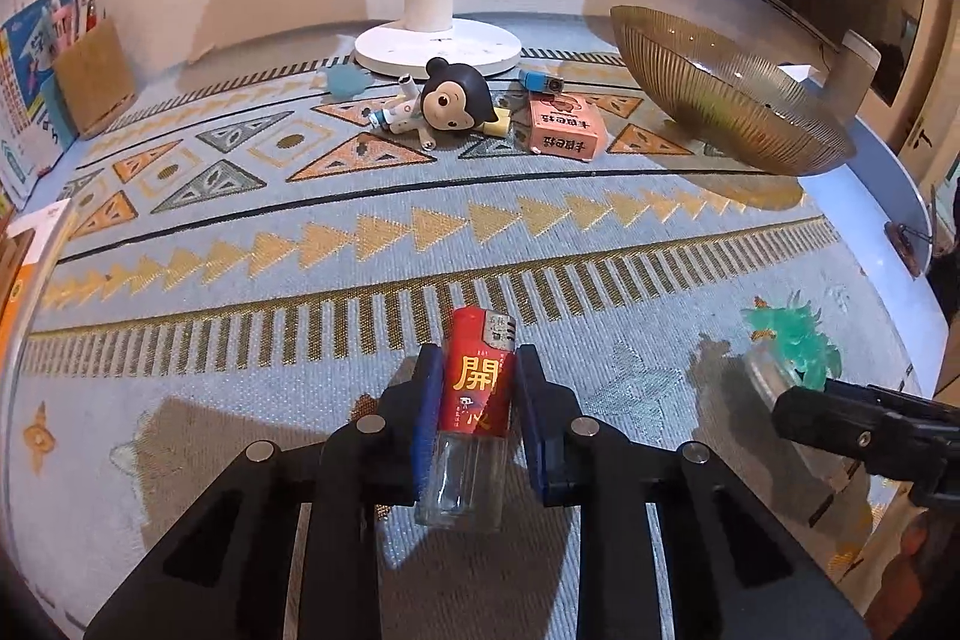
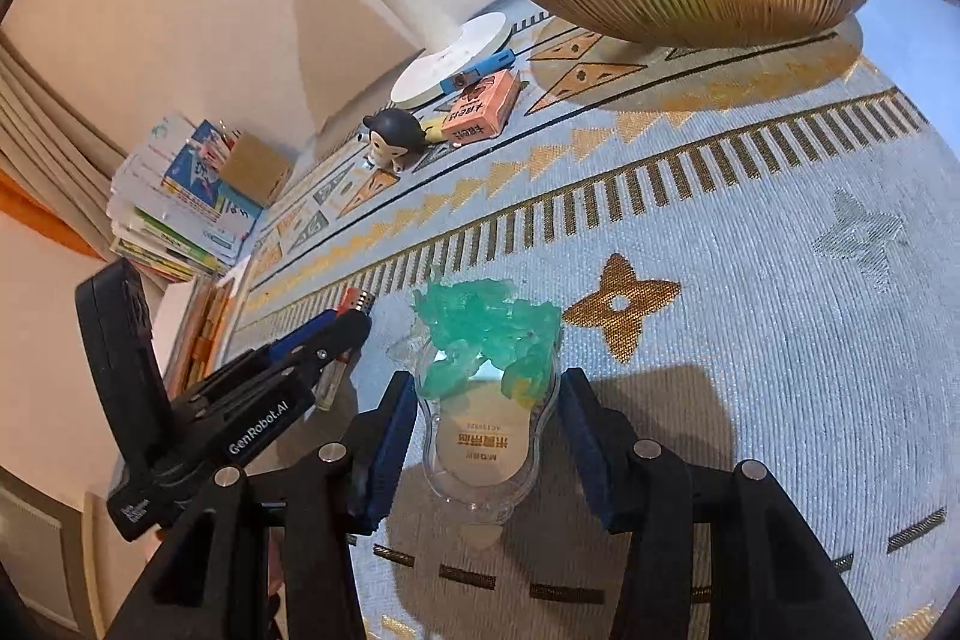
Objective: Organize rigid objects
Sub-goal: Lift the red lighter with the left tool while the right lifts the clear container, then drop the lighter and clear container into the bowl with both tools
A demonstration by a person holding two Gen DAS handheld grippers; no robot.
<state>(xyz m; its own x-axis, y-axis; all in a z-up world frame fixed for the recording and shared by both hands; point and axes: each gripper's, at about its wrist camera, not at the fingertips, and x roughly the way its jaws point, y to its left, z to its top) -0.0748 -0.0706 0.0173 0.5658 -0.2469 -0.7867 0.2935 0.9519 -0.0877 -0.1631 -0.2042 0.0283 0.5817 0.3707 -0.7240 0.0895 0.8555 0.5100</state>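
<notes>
the desk [image 1: 690, 340] is covered with a light blue cloth that has orange and gold patterns. at the far side stands the white lamp base [image 1: 437, 49], and to the right of it the big ribbed gold bowl [image 1: 726, 100], which looks tilted in the left wrist view. in the right wrist view some small pale things lie inside the bowl, but they are too blurred to name. at the far left there is a stack of books [image 2: 180, 208] with a brown box [image 1: 93, 76] beside it.

the left gripper [image 1: 474, 376] is near the front edge of the desk. its jaws stand narrow and the blue pads [image 1: 427, 400] press on both sides of the red lighter [image 1: 480, 376], which points away from the camera with its metal head far and its clear end near.

the right gripper [image 2: 486, 424] is just to the right of the left one. its jaws are wider, and between them lies the clear plastic packet [image 2: 480, 436] with green pieces at its far end. the left pad is close to the packet; i cannot tell if both pads touch it.

far on the cloth, near the lamp base, lie the toy figure [image 1: 447, 100] with a dark head, the pink box [image 1: 564, 124], and the small blue object [image 1: 540, 81] just behind it.
</notes>
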